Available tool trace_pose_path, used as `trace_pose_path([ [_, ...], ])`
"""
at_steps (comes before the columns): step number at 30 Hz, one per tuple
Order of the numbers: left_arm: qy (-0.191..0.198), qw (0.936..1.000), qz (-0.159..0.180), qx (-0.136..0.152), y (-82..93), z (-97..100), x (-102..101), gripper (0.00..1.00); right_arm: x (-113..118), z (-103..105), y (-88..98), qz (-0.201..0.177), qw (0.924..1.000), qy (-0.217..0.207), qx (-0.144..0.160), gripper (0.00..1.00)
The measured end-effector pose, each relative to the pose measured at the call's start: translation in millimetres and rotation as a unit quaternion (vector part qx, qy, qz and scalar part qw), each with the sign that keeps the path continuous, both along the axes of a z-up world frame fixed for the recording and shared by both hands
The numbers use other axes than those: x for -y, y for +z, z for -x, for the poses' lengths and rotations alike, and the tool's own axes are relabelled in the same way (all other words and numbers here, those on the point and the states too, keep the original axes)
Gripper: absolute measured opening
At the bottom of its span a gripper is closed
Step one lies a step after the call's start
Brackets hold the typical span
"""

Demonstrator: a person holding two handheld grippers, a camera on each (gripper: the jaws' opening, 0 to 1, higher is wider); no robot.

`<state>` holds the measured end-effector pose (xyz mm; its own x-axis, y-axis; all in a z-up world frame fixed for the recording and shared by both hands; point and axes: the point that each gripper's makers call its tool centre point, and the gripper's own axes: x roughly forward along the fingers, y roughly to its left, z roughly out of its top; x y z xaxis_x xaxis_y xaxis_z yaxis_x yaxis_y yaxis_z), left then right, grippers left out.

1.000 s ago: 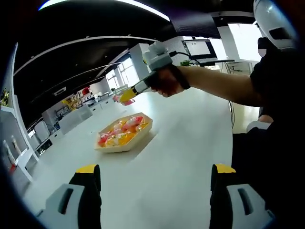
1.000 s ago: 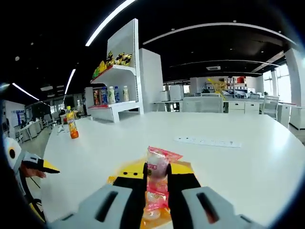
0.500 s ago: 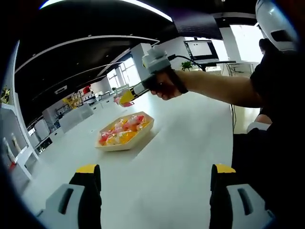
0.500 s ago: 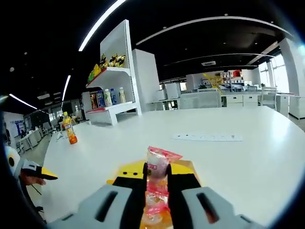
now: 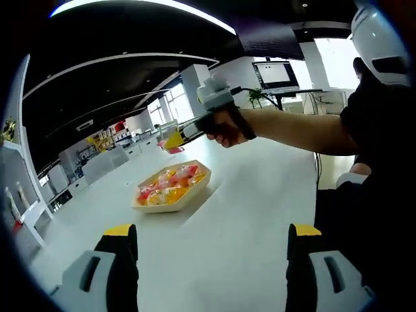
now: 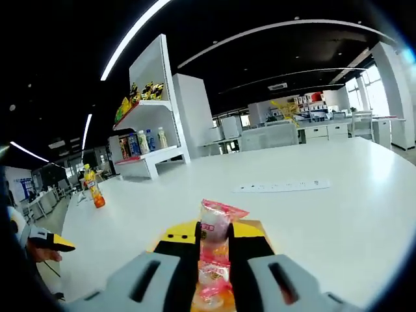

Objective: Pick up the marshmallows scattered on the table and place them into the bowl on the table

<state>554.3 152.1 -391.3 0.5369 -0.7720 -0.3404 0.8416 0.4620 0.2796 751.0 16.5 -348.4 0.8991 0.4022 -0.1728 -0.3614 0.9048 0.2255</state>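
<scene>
The white table (image 5: pixel 247 214) is carrying the bowl (image 5: pixel 170 188) of marshmallows at ten o'clock of the left gripper (image 5: pixel 211 257), whose jaws are gaping empty; the right gripper (image 6: pixel 214 244) is clenching a wrapped marshmallow (image 6: pixel 214 234) above the table

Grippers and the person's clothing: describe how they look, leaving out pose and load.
Left gripper: grey jaw bodies, black inner faces, yellow tips. Right gripper: the same grey, black and yellow; in the left gripper view it has a pale grey boxy top, a dark handle and a black cable. The person wears a dark short-sleeved top.
</scene>
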Motion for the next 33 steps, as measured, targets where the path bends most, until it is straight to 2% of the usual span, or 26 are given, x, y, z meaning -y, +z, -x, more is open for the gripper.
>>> trace_pose_path([
  [2,-0.002,1.0000,0.000,0.000,0.2,0.4,1,0.95,-10,2,-3.1,0.006,0.9998,0.017,0.003,0.15],
  [6,-0.005,1.0000,0.002,0.002,2.3,1.3,5,0.95,-21,-1,-17.5,0.076,0.9958,0.042,0.028,0.15],
  [8,-0.007,1.0000,0.000,0.003,2.7,2.4,5,0.95,-25,1,-19.7,0.092,0.9939,0.046,0.040,0.15],
  [13,-0.005,1.0000,-0.001,0.004,2.9,3.4,3,0.95,-32,-4,-18.6,0.073,0.9948,0.059,0.041,0.15],
  [14,-0.004,1.0000,-0.001,0.004,2.6,3.6,3,0.95,-37,-2,-18.4,0.046,0.9963,0.065,0.032,0.15],
  [15,-0.003,1.0000,-0.002,0.004,2.2,3.6,2,0.95,-38,-2,-18.2,0.037,0.9966,0.068,0.029,0.15],
  [18,-0.003,1.0000,-0.003,0.004,1.4,4.6,2,0.95,-38,-6,-17.8,0.026,0.9970,0.067,0.027,0.15],
  [20,-0.003,1.0000,-0.002,0.004,1.5,5.0,2,0.95,-38,-4,-20.5,0.018,0.9978,0.062,0.011,0.15],
  [27,-0.003,1.0000,-0.002,0.003,1.2,5.3,2,0.95,-34,-16,-22.6,0.036,0.9975,0.060,0.013,0.15],
  [28,-0.002,1.0000,-0.001,0.003,1.3,5.2,1,0.95,-46,0,-23.2,0.040,0.9972,0.061,0.015,0.15],
  [33,0.000,1.0000,-0.002,0.002,0.0,4.2,-1,0.95,-47,1,-25.8,0.054,0.9964,0.064,0.015,0.16],
])
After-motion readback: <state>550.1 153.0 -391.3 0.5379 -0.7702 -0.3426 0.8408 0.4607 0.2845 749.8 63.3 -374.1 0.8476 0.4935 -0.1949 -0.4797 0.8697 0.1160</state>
